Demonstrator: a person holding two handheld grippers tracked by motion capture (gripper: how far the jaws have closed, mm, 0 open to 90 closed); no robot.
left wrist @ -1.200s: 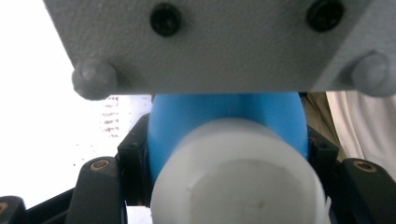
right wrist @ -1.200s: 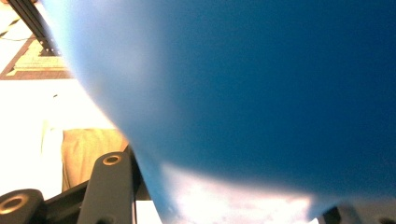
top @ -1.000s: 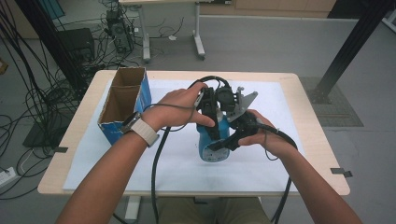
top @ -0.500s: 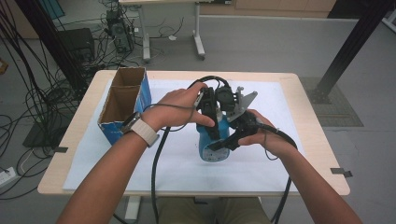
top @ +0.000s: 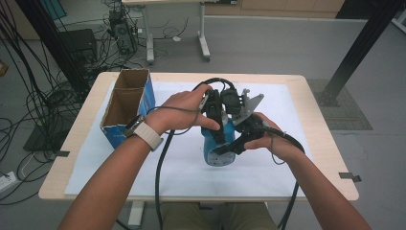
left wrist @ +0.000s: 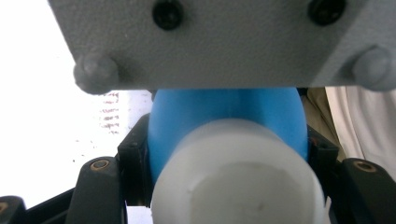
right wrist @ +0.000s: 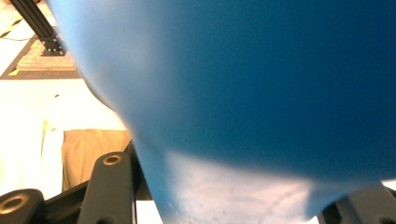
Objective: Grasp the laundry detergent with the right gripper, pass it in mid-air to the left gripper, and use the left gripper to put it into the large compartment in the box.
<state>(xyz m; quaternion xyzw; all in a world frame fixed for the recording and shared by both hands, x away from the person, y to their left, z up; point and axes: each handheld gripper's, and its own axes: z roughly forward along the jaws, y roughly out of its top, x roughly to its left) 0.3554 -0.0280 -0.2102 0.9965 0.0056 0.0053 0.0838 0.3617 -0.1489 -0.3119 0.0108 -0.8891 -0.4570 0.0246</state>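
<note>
Nothing moved: both hand-held grippers (top: 225, 136) stay clamped on blue bottle (top: 216, 152), frame centre; next, probably twisting white cap (left wrist: 238, 182).

Grey floor (top: 268, 43), pale wooden table (top: 316, 134) under a white sheet (top: 287, 103), second table's white legs (top: 203, 33) behind, black cables (top: 43, 96) at left, black post (top: 361, 48) at right

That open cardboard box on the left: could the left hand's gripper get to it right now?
Probably not yet: the left gripper is clamped on the blue bottle, as is the right gripper. The box sits close beside it, nothing between.
</note>
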